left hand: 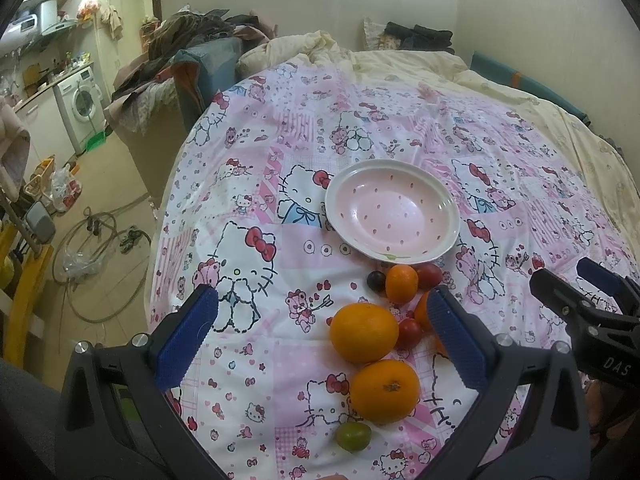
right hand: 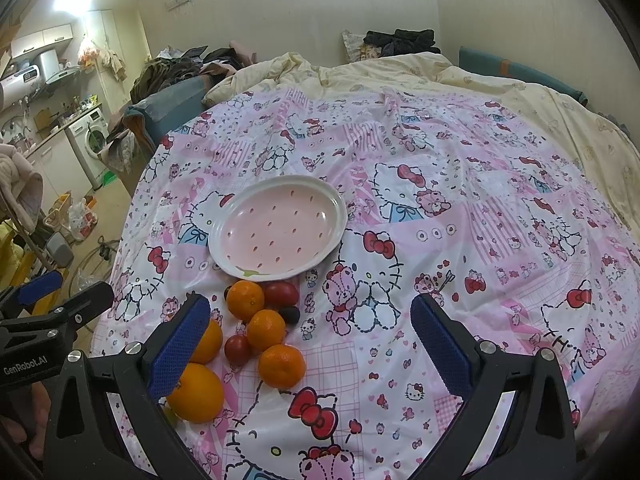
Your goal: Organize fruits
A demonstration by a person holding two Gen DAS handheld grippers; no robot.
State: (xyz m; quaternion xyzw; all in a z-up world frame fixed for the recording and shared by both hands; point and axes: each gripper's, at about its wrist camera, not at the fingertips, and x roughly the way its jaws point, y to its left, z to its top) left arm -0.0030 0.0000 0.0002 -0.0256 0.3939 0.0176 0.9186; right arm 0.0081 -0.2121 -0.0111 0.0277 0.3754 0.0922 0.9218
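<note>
An empty pink plate (left hand: 394,210) with a white rim lies on the Hello Kitty bedcover; it also shows in the right wrist view (right hand: 280,226). Just in front of it lies a cluster of fruit: several oranges (left hand: 364,332) (right hand: 276,365), red tomatoes (left hand: 410,332) (right hand: 281,293), a dark grape (left hand: 376,281) (right hand: 289,314) and a green fruit (left hand: 353,436). My left gripper (left hand: 322,338) is open and empty, above the near fruit. My right gripper (right hand: 310,348) is open and empty, to the right of the cluster.
The bedcover (right hand: 460,240) spreads over a bed with a cream quilt (right hand: 500,76) behind. The bed's left edge drops to a floor with hoses (left hand: 96,240), bags and a washing machine (left hand: 80,104). Clothes are piled at the back left (left hand: 192,32).
</note>
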